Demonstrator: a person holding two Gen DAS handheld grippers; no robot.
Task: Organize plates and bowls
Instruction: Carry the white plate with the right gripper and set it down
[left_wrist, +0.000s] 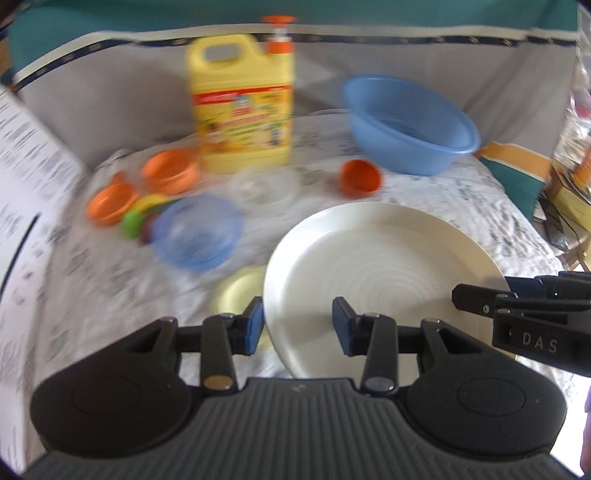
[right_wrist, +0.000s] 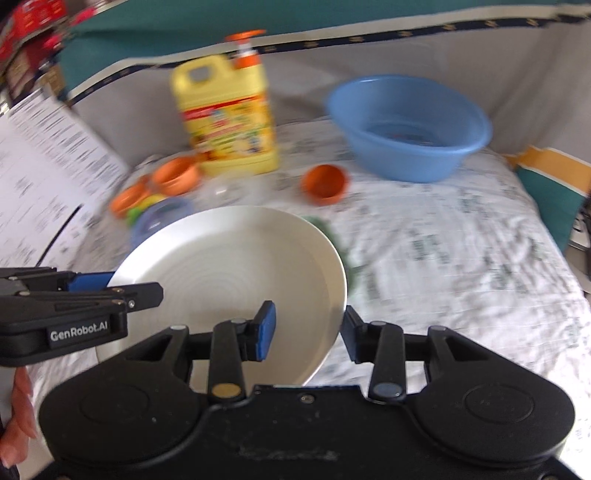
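White and round, the plate hangs tilted above the bedsheet, its left rim clamped by the left gripper and its right rim by the right gripper, blue basin lying at one o'clock beyond it.

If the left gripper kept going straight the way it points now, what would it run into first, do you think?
The left gripper already straddles the white plate's rim, so it would meet the plate first. Past that, the line runs toward the cloth before the orange cup, though depth is unclear.
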